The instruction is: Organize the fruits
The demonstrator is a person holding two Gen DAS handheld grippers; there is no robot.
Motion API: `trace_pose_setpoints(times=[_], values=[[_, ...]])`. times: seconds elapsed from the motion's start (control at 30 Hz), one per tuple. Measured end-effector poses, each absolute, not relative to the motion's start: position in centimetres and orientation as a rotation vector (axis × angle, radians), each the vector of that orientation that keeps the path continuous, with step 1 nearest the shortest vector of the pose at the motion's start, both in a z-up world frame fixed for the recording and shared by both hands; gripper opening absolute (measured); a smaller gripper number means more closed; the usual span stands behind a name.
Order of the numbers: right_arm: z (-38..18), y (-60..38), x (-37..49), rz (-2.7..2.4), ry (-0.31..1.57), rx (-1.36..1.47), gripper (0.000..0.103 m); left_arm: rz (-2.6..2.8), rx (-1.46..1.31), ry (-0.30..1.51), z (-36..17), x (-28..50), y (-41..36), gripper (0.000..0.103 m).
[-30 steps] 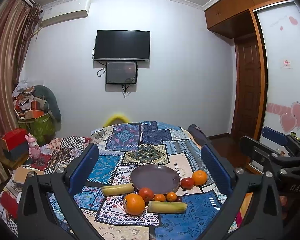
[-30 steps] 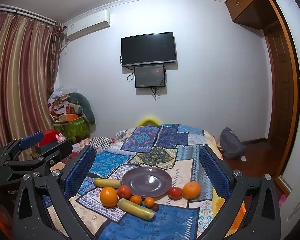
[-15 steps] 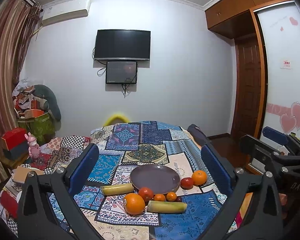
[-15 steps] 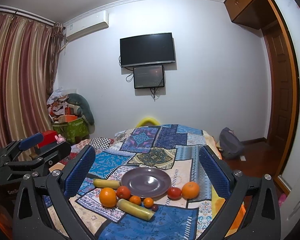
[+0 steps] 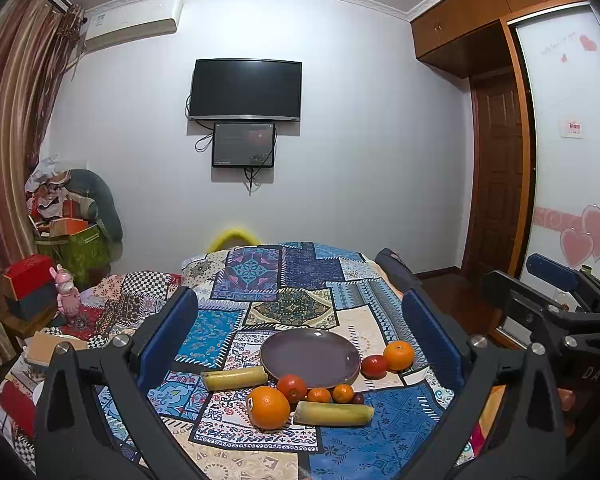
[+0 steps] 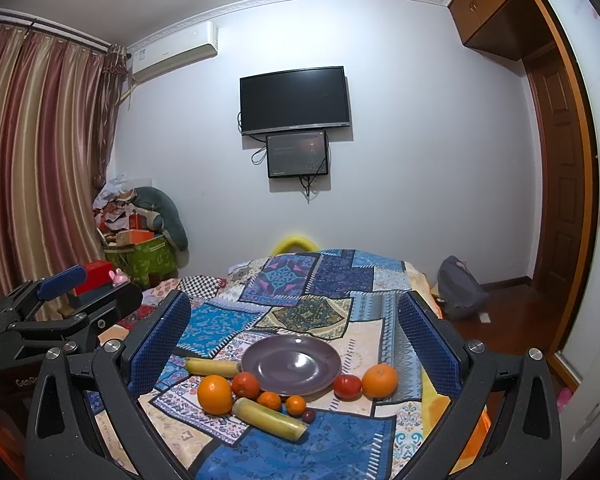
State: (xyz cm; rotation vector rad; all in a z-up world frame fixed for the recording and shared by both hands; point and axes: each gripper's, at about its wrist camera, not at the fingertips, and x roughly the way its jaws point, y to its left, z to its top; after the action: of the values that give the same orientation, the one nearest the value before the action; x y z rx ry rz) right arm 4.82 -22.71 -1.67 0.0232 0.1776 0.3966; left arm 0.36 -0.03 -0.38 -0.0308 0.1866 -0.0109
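"DAS" on right tool; "GenRo" on left tool.

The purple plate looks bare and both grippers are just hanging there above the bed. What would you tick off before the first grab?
1. Purple plate bare, room for fruit: ok.
2. Left gripper open and holding nothing: ok.
3. Right gripper open and holding nothing: ok.
4. Fruit exposed on the patchwork cloth: ok; the large orange lies bare at the front left.
5. Free room around that orange for the fingers: not ok; the yellow-green stick and a tomato sit right against it.
6. Whether the small dark fruit will roll on the soft cloth: cannot tell.
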Motion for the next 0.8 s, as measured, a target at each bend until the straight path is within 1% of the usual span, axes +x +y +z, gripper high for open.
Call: trace_pose_setpoints(times=[0.8], values=[[-2.51,-22.56,5.16,0.404,0.194,0.029,0.103,-0.025,-0.033,0.195,-0.83,1.07,-0.15,0.103]])
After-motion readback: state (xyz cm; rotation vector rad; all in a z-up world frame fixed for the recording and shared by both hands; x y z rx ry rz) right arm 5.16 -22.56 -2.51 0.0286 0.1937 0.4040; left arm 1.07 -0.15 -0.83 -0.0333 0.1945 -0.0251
